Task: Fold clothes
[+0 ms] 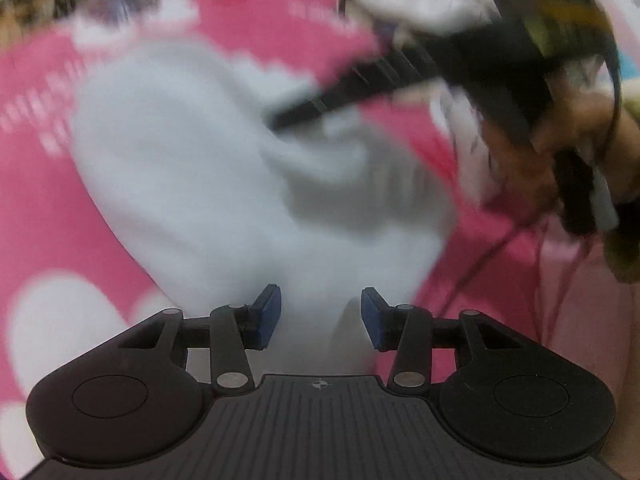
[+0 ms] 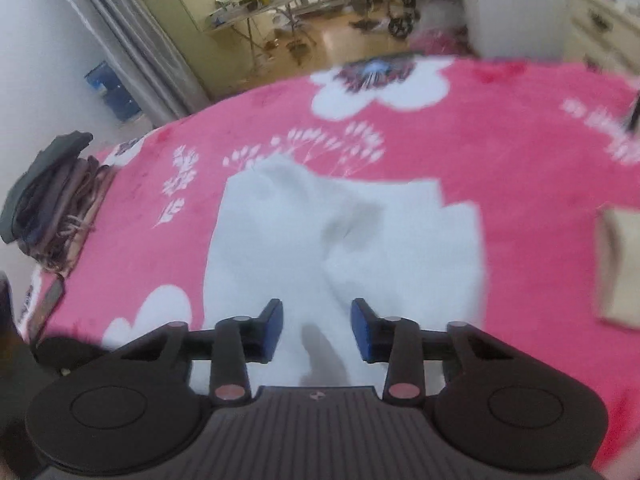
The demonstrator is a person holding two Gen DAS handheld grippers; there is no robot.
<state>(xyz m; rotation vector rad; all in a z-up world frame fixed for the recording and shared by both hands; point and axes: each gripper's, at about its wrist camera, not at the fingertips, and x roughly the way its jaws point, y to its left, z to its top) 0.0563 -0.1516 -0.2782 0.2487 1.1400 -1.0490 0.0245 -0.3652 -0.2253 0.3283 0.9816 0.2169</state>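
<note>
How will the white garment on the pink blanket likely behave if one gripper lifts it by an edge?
The white garment probably droops limply: it already lies in soft wrinkles and folds. It looks thin, so likely light. On the fuzzy pink blanket it may drag and bunch rather than slide.

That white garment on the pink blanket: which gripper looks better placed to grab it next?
Probably the right gripper: open over the white garment, in a clearer view. The left gripper is open over it too, but its view is blurred.

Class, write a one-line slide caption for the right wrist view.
Open right tongs over a white garment spread on a pink flowered blanket.
</note>
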